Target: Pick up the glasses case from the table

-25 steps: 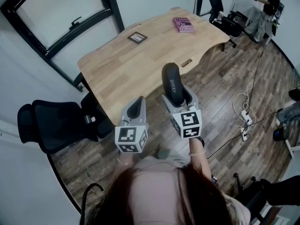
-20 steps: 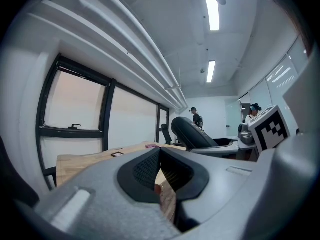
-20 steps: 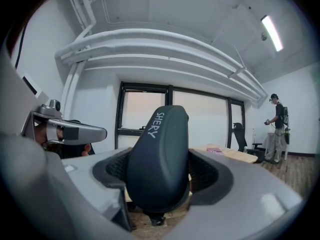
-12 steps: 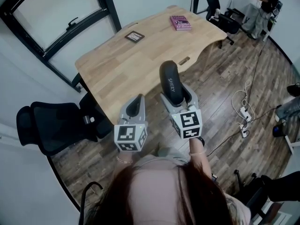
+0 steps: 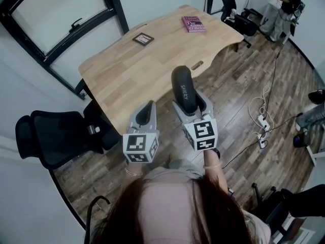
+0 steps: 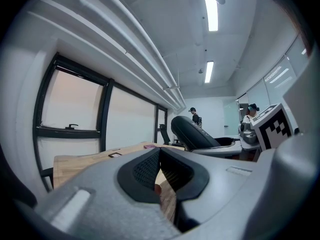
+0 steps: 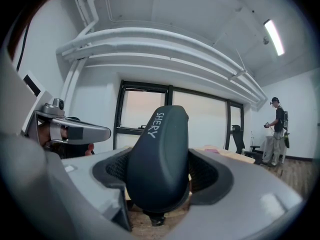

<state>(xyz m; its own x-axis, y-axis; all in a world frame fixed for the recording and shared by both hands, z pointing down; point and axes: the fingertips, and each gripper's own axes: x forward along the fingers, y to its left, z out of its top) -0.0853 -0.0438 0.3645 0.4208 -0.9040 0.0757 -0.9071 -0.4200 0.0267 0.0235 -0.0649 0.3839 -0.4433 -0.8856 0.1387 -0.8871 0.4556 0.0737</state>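
- The left gripper (image 6: 160, 165) is closest to the person, its jaws pressed together with nothing between them.
- Just beside it, the right gripper (image 5: 189, 102) has its jaws clamped on the lower part of the glasses case (image 5: 184, 87).
- The case hangs in the air near the table's (image 5: 127, 75) front edge, touching nothing else, so the pick-up looks done. Only holding it steady seems left.
- Its long axis runs out along the jaws, with the free rounded end pointing up and away from the person.
- Farther off, a pink book (image 5: 193, 24) lies on the table.
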